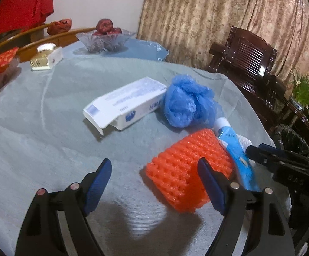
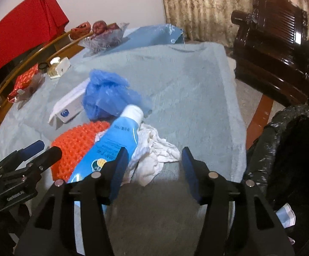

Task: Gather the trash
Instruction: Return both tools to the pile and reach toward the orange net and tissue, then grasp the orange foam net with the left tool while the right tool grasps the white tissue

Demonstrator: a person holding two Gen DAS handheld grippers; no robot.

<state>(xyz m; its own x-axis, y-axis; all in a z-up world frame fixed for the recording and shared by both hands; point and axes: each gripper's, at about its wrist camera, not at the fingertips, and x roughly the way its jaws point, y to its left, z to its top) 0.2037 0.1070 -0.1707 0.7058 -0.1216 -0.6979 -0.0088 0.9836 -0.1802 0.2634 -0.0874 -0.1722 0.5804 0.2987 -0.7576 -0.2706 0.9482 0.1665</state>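
Orange foam net (image 1: 186,170) beside spread left claw (image 1: 154,177) — right claw (image 2: 152,166) apart, empty.

A matt, fuzzy cloth (image 1: 48,128) covers the table. On it, beside the foam net (image 1: 186,168) of orange mesh: a glossy plastic tube (image 2: 114,140), crumpled white tissue (image 2: 156,155), a thin crinkled blue bag (image 1: 186,102) and a smooth cardboard box (image 1: 124,102). Beyond the box, a cut-glass bowl (image 1: 103,40). Beside the cloth, a shiny black bin liner (image 2: 282,149).
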